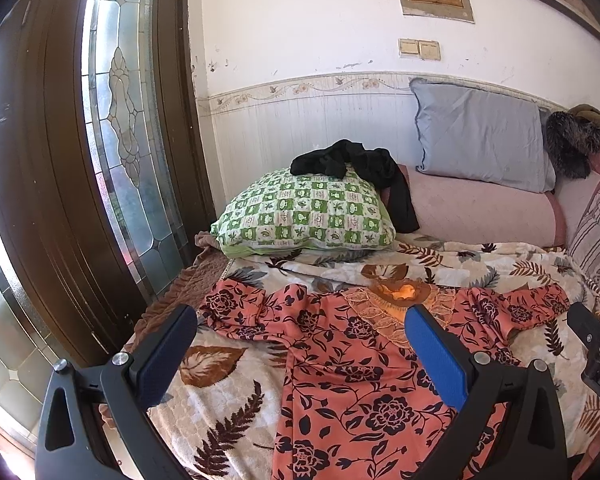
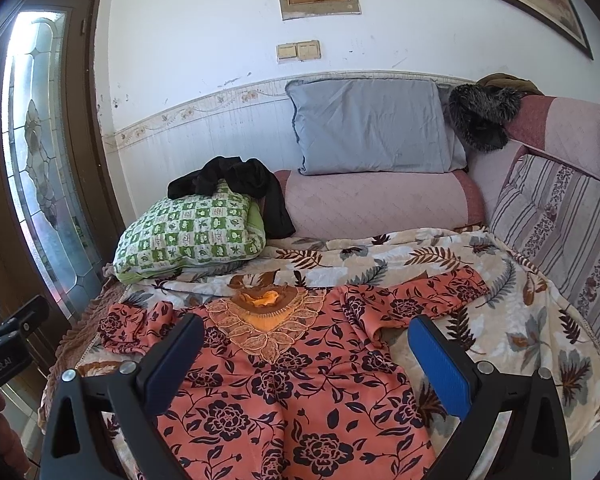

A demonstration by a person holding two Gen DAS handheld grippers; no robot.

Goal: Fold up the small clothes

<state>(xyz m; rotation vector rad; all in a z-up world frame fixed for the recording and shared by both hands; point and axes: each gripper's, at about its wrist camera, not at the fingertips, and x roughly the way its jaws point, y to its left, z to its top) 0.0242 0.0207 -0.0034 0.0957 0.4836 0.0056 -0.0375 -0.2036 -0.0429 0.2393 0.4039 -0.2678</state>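
Observation:
A small orange dress with dark flowers (image 1: pixel 356 376) lies spread flat on a leaf-patterned blanket (image 1: pixel 220 364), neck away from me, both sleeves out to the sides. It also shows in the right wrist view (image 2: pixel 292 392). My left gripper (image 1: pixel 300 344) is open and empty, held above the dress's left half. My right gripper (image 2: pixel 306 354) is open and empty, held above the dress's chest and right side. The right gripper's edge shows at the far right of the left wrist view (image 1: pixel 596 344).
A green checked pillow (image 1: pixel 304 212) with a black garment (image 1: pixel 356 168) on it lies behind the dress. A grey pillow (image 1: pixel 480 136) and a pink bolster (image 1: pixel 480 208) stand along the wall. A striped cushion (image 2: pixel 556 216) is at the right, a glass-panelled door (image 1: pixel 116 128) at the left.

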